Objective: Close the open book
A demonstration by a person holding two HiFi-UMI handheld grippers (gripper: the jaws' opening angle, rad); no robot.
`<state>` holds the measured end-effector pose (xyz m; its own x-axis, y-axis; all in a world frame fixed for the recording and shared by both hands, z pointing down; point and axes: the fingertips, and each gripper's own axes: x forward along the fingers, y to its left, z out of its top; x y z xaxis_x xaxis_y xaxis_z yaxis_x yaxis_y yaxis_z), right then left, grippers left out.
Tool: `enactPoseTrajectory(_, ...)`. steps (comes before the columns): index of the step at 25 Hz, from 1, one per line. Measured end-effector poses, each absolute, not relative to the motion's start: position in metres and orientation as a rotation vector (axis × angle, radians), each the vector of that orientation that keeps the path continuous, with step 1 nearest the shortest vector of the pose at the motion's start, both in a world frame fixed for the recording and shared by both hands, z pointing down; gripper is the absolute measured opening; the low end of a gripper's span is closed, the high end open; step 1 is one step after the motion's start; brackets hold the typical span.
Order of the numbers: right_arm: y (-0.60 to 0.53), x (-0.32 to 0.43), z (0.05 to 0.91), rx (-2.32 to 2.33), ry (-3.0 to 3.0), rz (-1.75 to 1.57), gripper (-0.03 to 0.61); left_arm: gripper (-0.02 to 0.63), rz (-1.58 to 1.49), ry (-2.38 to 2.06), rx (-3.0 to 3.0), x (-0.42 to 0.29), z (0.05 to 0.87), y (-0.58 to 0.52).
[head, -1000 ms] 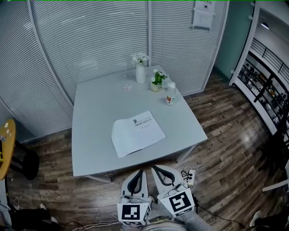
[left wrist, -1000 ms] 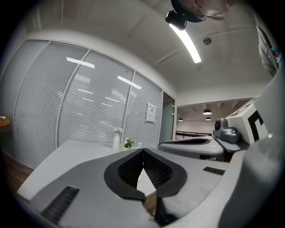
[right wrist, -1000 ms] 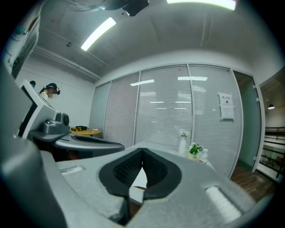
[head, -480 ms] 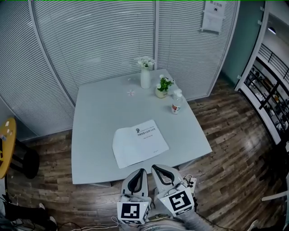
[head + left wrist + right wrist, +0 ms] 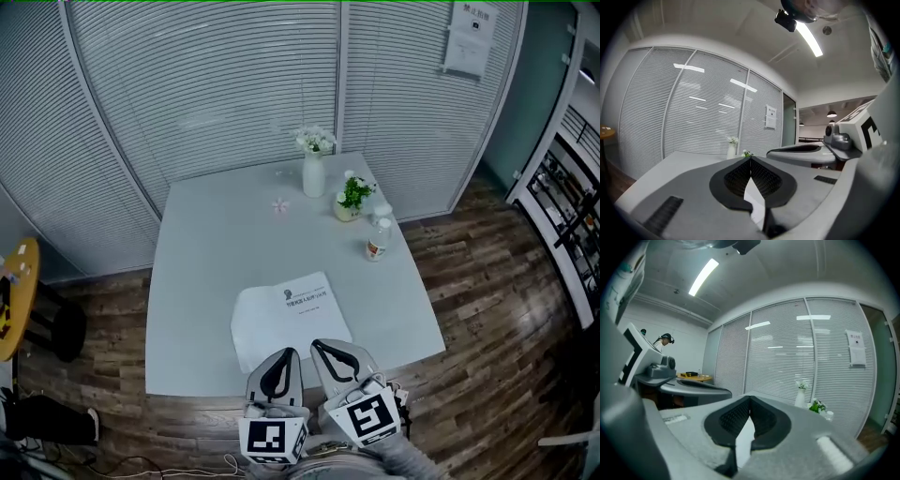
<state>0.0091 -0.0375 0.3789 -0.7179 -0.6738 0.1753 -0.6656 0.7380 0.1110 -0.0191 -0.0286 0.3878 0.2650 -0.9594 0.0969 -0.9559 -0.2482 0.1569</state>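
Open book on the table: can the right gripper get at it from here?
Probably yes. The open book lies near the front edge of the table, just ahead of the right gripper, with nothing between them; vase, plant and bottle stand farther back. Its jaws are shut.

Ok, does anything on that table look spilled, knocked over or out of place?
Nothing is spilled or toppled: the vase, potted plant and bottle stand upright. The book lies near the front of the table, skewed to its edges. A small pink thing lies alone left of the vase, too small to identify.
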Motion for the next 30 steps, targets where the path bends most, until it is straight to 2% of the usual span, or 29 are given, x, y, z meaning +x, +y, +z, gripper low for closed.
enactPoseTrajectory(20,-0.116,0.011,0.403,0.811,-2.812,-0.076,0.002,-0.002,-0.023,-1.992,2.175,-0.013,0.402,-0.105)
enactPoseTrajectory(30,-0.137,0.0,0.412,0.892,-2.764,-0.022,0.002,-0.002,-0.017,-1.916,2.215,-0.028,0.405,-0.128)
